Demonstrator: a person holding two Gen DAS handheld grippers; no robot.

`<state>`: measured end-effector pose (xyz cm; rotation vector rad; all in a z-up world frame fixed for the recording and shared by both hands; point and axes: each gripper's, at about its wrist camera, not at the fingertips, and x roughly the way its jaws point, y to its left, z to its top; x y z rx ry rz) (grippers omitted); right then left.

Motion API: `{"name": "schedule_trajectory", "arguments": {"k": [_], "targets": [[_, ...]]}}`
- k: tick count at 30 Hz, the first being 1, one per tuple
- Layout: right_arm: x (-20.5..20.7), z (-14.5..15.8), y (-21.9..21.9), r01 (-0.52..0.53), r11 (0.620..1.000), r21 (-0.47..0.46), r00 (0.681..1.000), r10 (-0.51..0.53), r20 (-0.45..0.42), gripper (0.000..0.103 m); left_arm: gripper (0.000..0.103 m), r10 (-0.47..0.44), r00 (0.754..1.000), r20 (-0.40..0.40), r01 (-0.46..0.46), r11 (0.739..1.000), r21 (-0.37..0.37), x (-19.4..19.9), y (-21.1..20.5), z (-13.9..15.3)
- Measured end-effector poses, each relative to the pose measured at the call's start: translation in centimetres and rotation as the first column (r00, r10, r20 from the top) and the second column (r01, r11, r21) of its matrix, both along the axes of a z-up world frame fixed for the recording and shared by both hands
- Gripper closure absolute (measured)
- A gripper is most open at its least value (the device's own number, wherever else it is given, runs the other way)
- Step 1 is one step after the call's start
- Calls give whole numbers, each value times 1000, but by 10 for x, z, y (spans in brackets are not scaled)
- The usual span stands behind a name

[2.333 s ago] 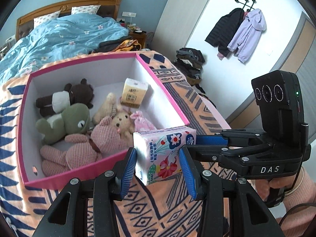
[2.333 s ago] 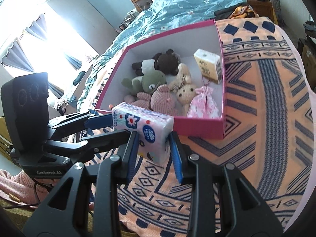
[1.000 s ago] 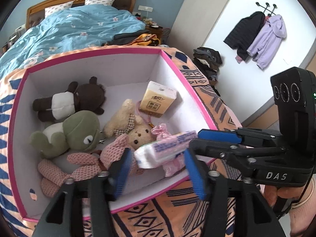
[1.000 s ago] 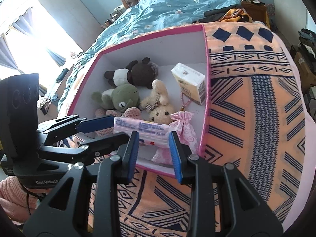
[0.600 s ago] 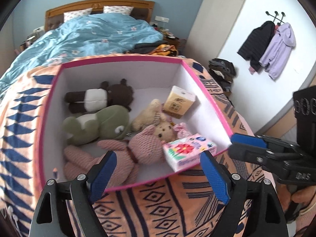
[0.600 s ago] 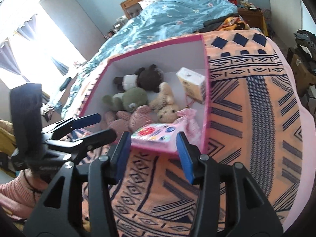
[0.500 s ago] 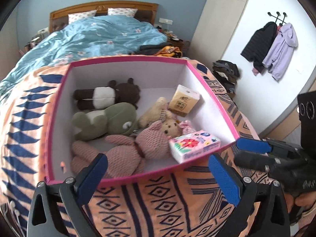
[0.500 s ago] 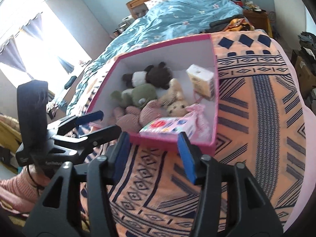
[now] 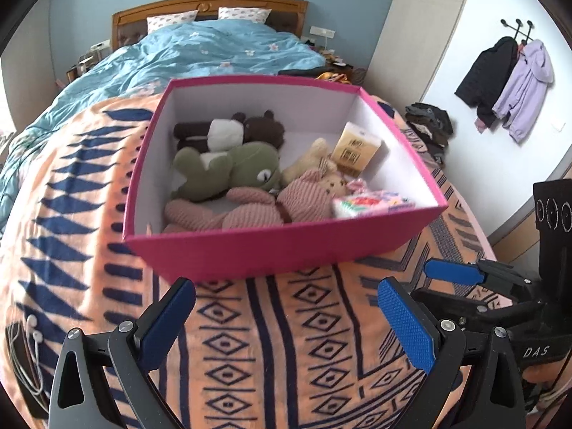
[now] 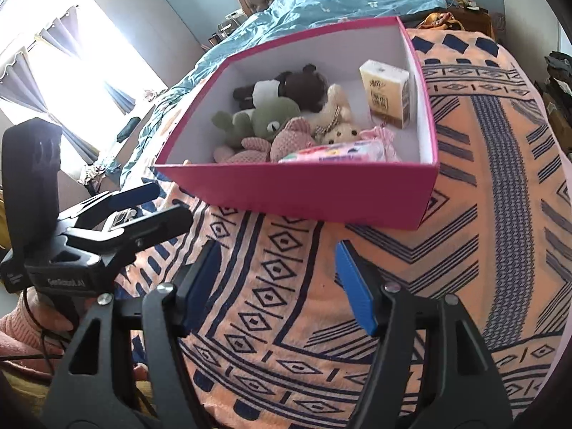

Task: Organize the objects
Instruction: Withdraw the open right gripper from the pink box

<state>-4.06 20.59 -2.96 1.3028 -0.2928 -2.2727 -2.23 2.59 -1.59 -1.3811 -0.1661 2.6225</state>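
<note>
A pink box (image 9: 271, 246) (image 10: 304, 189) stands on the orange patterned blanket. Inside lie several plush toys, among them a green frog (image 9: 246, 171) (image 10: 271, 118), a tan tissue pack (image 9: 355, 148) (image 10: 388, 93) and a floral tissue pack (image 9: 371, 202) (image 10: 336, 152) at the near right corner. My left gripper (image 9: 286, 318) is open and empty, back from the box's near wall. My right gripper (image 10: 277, 279) is open and empty, also in front of the box. Each gripper shows in the other's view, the right one (image 9: 461, 279) and the left one (image 10: 143, 203).
The orange and navy blanket (image 9: 286, 350) (image 10: 500, 214) spreads around the box. A bed with a blue quilt (image 9: 200, 53) lies behind. White earphones (image 9: 25, 350) lie at the blanket's left edge. Coats (image 9: 507, 78) hang on the right wall, clothes piled below.
Both grippers carried the floral tissue pack over the box, opened and let it go inside. Both have since pulled back toward the near side of the box.
</note>
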Motion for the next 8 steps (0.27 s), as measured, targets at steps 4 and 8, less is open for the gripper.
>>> {"name": "schedule_trajectory", "arguments": {"k": [4, 8], "targets": [[3, -6, -3, -6, 1000, 4, 1000, 6, 11, 35, 0, -4, 1000, -1, 4, 1000, 2, 8, 0, -4], [4, -9, -6, -4, 1000, 2, 1000, 4, 17, 35, 0, -4, 1000, 7, 4, 1000, -7, 12, 2, -7]]}}
